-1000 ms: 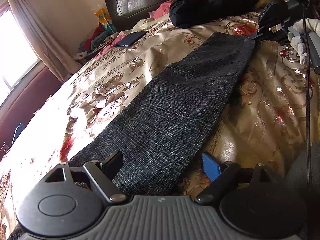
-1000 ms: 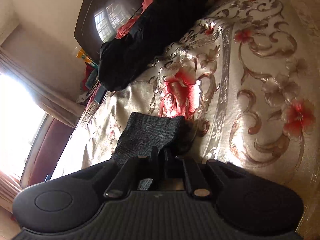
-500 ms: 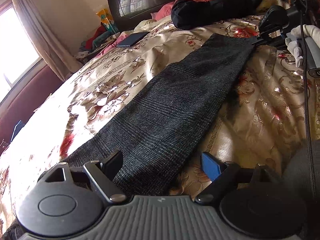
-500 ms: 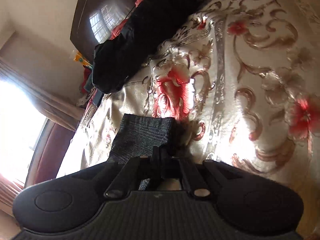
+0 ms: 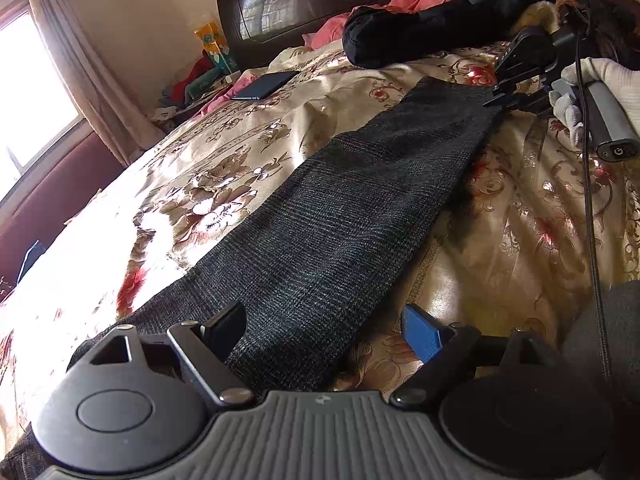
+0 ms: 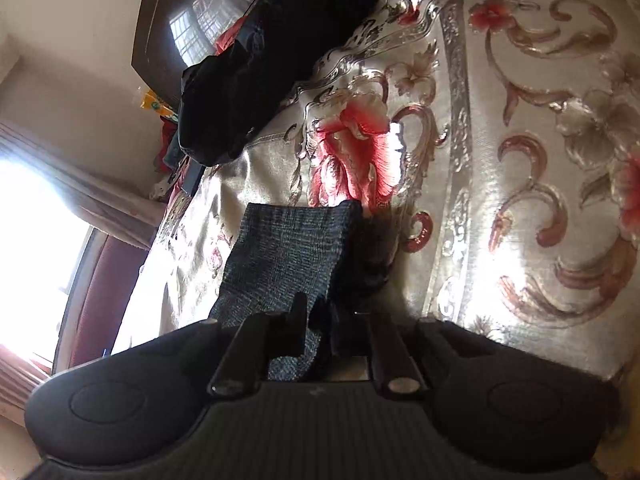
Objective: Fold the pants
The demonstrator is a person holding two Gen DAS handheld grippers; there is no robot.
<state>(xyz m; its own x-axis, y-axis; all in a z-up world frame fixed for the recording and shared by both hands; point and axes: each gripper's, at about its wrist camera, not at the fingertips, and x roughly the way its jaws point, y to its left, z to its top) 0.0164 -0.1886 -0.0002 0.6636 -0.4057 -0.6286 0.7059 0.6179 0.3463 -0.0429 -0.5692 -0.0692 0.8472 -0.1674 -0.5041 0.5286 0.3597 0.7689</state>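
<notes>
- The pants (image 5: 360,216) are lying flat in a long strip on the bed (image 5: 224,160).
- Left gripper (image 5: 324,324) is sitting wide open over the near end, gripping nothing.
- Right gripper (image 6: 316,312) has just been opening a crack, far-end cloth between its jaws.

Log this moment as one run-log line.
stage: pants flat on bed | left gripper: open, empty | right gripper: jaws just opening, hem between

We see our right tool (image 6: 316,312) low over the bed (image 6: 500,160). Its jaws have just been opening a little, with the edge of the gray pants (image 6: 288,252) between them.
</notes>
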